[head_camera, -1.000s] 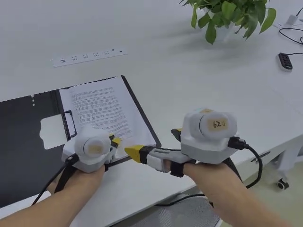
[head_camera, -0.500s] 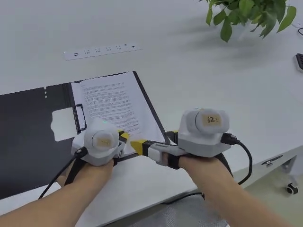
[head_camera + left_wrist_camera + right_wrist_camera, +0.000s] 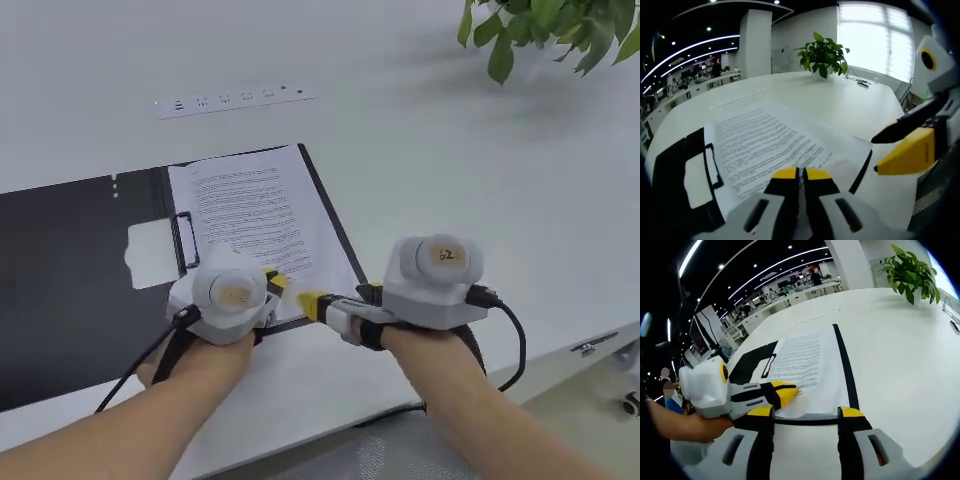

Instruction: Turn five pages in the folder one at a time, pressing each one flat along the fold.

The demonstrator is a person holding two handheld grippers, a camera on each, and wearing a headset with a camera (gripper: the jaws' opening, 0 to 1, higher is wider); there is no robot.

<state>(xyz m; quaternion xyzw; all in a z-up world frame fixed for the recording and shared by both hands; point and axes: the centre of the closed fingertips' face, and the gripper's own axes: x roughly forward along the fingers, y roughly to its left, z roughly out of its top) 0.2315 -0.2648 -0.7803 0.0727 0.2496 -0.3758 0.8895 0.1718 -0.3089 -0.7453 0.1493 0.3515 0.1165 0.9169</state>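
The folder (image 3: 60,270) is laid open by the near edge of the tabletop (image 3: 450,150), over toward the left. Its black inside cover is spread flat on the left, and a printed page (image 3: 250,215) is stacked on the right half, with the clip (image 3: 185,240) sat along the fold.

The left gripper (image 3: 801,174) is parked at the near edge of that page. Its yellow tips are brought together with barely a sliver left between them. Whether a sheet is actually caught in there can't be told, since the paper runs right under the tips. In the right gripper view the tips are seen touching the page's near edge.

The right gripper (image 3: 805,412) is held low just beside the folder's near right corner, pointed in toward the left one. Its jaws are spread wide with nothing gripped. In the head view the two sets of tips are seen close together but apart.

A white power strip (image 3: 235,97) is set on the tabletop beyond the folder, and a leafy plant (image 3: 540,30) is stood toward the far right corner.
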